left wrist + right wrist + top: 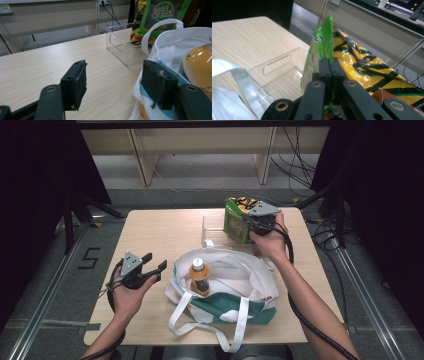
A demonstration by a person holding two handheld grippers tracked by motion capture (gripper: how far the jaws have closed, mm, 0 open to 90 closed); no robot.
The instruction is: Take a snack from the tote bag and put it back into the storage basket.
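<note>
Snack packet (234, 221), green-faced with a round printed logo and a side banded in yellow and black, hangs upright at the far right of the worktop (165, 227), its lower end in or just above a clear plastic box (212, 222); which, the pictures do not settle. Its glossy film is creased, and its top seal is flat and green. Nearest the person, a white tote bag (225, 290) with a green panel and white strap handles lies slumped on the worktop, mouth open. An orange bottle (199, 275) with a white cap and dark label stands inside it. Left tongs (154, 265) hover just left of the bag, jaws apart with nothing between them; in the left gripper view the right-hand jaw sits close against the bag's rim. Farther off, the right tongs (248, 220) are clamped on the packet's upper edge, the green seal pinched between the closed jaws in the right gripper view. The box stands beside the bag's far edge. Beyond the worktop lie grey floor, pale furniture legs and trailing black cables.
</note>
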